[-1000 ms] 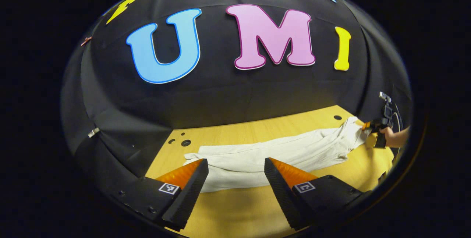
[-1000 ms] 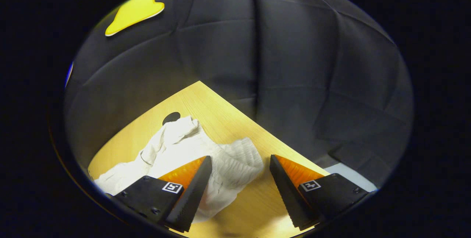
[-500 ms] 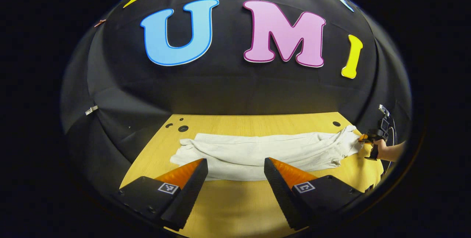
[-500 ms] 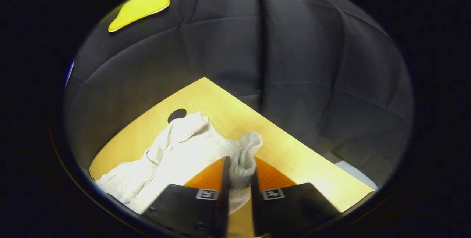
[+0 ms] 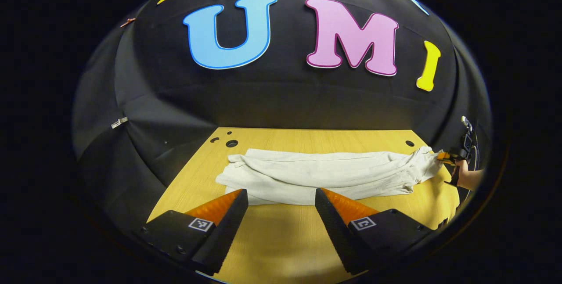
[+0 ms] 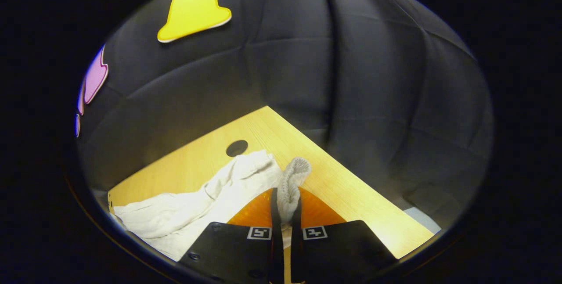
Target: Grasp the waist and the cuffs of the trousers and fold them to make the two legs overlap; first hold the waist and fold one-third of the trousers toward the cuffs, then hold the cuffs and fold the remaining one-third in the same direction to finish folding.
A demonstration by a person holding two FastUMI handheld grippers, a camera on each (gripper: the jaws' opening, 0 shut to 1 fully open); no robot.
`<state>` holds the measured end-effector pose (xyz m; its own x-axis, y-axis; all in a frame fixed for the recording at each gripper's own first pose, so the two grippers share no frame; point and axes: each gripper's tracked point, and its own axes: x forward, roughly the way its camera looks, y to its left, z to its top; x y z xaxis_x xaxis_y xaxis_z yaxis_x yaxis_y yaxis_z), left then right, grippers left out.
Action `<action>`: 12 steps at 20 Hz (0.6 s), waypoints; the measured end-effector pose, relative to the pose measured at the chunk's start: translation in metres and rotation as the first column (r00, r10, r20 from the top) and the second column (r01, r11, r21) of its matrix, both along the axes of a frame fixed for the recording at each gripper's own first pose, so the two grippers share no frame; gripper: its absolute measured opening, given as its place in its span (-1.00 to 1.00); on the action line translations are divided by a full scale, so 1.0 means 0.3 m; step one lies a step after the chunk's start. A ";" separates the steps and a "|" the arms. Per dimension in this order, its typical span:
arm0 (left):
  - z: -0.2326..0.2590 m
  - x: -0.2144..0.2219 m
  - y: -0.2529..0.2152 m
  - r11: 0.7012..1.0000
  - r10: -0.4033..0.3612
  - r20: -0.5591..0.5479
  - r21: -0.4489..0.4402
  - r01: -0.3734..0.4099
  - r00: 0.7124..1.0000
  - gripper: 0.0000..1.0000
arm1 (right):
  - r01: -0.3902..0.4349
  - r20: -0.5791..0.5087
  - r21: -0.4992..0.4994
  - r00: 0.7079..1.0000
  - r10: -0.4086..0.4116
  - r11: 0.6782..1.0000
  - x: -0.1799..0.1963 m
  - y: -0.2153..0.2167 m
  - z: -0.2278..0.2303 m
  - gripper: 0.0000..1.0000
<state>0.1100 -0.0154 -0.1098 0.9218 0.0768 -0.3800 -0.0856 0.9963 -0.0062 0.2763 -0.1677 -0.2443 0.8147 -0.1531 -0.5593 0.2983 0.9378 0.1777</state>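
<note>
In the left gripper view, the left hand-held gripper (image 5: 281, 198) is hovering above the near part of the wooden worktop (image 5: 281, 240), its two fingers spread wide apart and gripping nothing. Just beyond the fingertips, the pale trousers (image 5: 325, 174) are lying stretched lengthwise across the worktop, the cuffs (image 5: 235, 172) resting at the left end near a couple of round holes (image 5: 231, 143) in the board. The cloth is lying mostly flat with long soft creases. Toward the right end the fabric is bunching and rising slightly, where the waist (image 5: 423, 161) is being pinched by the right hand-held gripper (image 5: 443, 156), with a hand (image 5: 466, 177) holding that tool at the view's edge.

In the right gripper view, the right hand-held gripper (image 6: 285, 207) is clenched, both fingers pressing on the ribbed waist (image 6: 292, 183), which is sticking up in a narrow loop between them. The rest of the trousers (image 6: 184, 218) is trailing off to the left over the worktop (image 6: 351, 196), beside another round hole (image 6: 236, 148) near the board's corner.
</note>
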 end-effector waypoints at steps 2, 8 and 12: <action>-0.012 -0.014 -0.001 1.000 0.001 -0.003 -0.011 -0.001 1.000 0.95 | -0.039 0.029 -0.033 0.999 0.040 0.999 -0.013 0.027 0.061 -0.79; -0.002 -0.046 -0.017 1.000 -0.003 0.019 -0.015 0.003 1.000 0.95 | -0.180 0.108 -0.101 0.976 0.191 0.978 0.050 0.234 0.256 -0.79; 0.001 -0.080 -0.034 0.999 -0.008 0.041 -0.035 0.010 0.999 0.96 | -0.297 0.166 -0.165 0.932 0.324 0.940 0.020 0.400 0.420 -0.79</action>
